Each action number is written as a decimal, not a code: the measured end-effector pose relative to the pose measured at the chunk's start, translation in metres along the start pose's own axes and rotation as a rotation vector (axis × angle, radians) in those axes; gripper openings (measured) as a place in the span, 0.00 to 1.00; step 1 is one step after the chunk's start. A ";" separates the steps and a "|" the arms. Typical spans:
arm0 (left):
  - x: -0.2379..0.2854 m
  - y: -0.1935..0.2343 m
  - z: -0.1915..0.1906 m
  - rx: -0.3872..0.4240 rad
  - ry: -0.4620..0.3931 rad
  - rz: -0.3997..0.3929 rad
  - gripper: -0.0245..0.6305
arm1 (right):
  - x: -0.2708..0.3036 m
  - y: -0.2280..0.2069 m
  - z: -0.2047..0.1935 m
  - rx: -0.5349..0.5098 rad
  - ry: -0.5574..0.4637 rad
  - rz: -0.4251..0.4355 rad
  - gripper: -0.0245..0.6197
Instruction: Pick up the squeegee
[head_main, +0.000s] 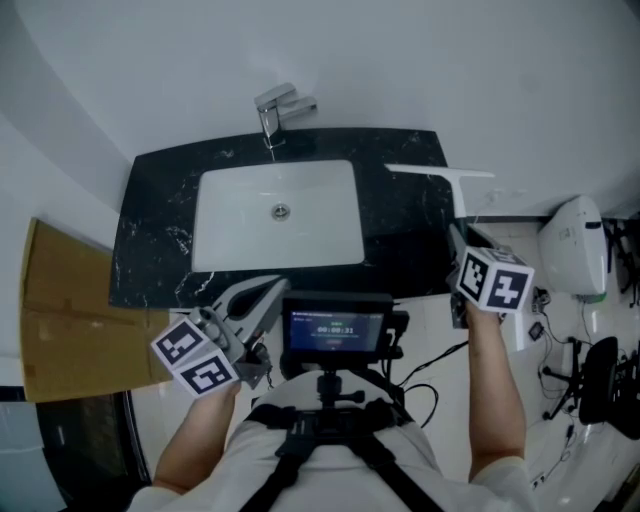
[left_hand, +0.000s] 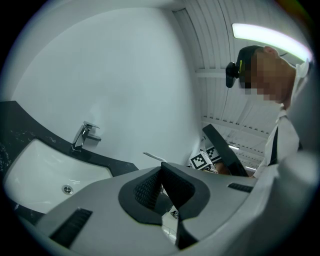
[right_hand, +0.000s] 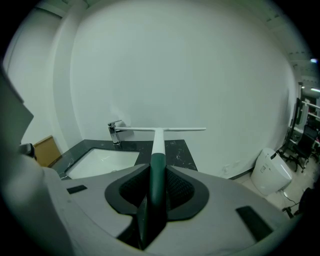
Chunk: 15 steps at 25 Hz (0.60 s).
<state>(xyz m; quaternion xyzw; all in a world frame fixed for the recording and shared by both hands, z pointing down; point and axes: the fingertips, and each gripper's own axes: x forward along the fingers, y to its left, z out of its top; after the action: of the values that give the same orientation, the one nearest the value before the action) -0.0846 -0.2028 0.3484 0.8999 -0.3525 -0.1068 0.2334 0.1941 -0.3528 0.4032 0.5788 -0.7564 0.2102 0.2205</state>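
The squeegee (head_main: 441, 173) has a thin white blade, a white neck and a dark green handle. My right gripper (head_main: 459, 238) is shut on that handle and holds the squeegee clear above the right end of the black counter (head_main: 160, 200). In the right gripper view the green handle (right_hand: 156, 172) runs straight out between the pads of my right gripper (right_hand: 154, 189), with the blade crosswise at the far end. My left gripper (head_main: 272, 292) hangs in front of the counter, below the sink. Its jaws (left_hand: 162, 174) meet at the tips with nothing between them.
A white sink (head_main: 278, 213) is set in the counter, with a chrome tap (head_main: 277, 108) behind it. Flat cardboard (head_main: 60, 310) lies at the left. A white appliance (head_main: 572, 245) and cables lie on the floor at the right. A small screen (head_main: 335, 328) sits on the person's chest rig.
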 end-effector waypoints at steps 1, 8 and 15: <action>0.000 0.000 0.000 -0.001 0.002 -0.001 0.03 | -0.003 0.000 0.000 0.002 -0.003 0.003 0.17; 0.001 0.002 -0.001 -0.002 0.005 -0.012 0.03 | -0.019 0.004 -0.002 0.003 -0.017 0.012 0.17; 0.002 0.002 0.000 -0.001 0.004 -0.017 0.03 | -0.029 0.007 -0.006 0.003 -0.019 0.019 0.17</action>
<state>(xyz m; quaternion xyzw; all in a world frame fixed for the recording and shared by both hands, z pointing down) -0.0849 -0.2056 0.3494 0.9030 -0.3443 -0.1071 0.2338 0.1942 -0.3251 0.3908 0.5740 -0.7636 0.2079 0.2101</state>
